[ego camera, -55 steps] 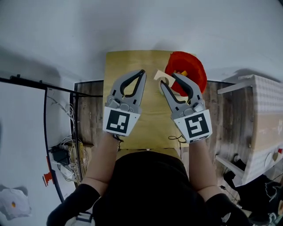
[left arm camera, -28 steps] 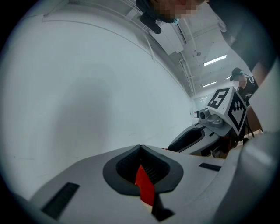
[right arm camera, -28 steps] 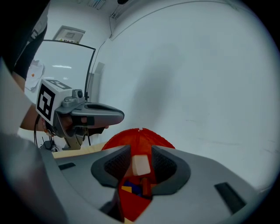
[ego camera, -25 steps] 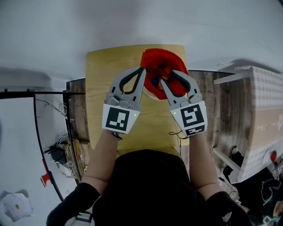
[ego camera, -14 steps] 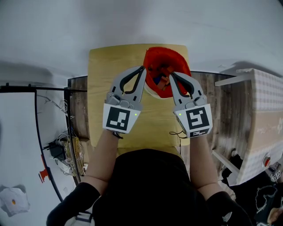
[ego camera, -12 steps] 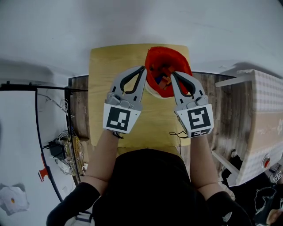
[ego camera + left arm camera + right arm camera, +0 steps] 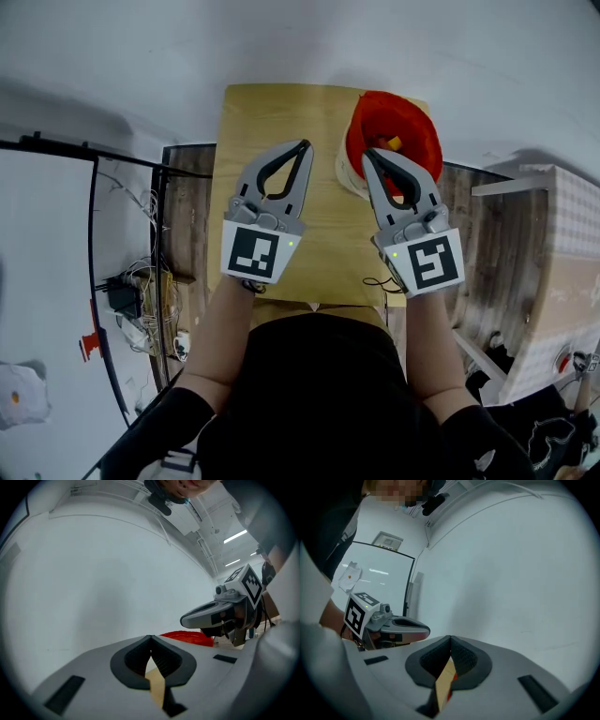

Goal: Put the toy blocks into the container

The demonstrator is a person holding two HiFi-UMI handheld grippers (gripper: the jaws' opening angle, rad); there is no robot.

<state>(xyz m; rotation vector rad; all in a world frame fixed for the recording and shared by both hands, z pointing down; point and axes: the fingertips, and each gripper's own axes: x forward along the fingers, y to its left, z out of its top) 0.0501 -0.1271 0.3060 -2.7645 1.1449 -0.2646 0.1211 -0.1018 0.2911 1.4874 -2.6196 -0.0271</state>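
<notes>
I read both pairs of jaws pinched together, empty: left gripper (image 7: pixel 303 147), right gripper (image 7: pixel 368 155). Red container (image 7: pixel 419 127) at 1 o'clock, on the table's (image 7: pixel 272 112) far right corner, blocks (image 7: pixel 394 142) inside. Right tips beside its near rim. Bare tabletop from 10 to 12 o'clock.

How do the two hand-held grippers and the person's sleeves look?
Both the left gripper and right gripper have grey curved jaws with black ribbed pads. Each carries a white cube with a black square marker and a small green light. The person wears black sleeves.
</notes>
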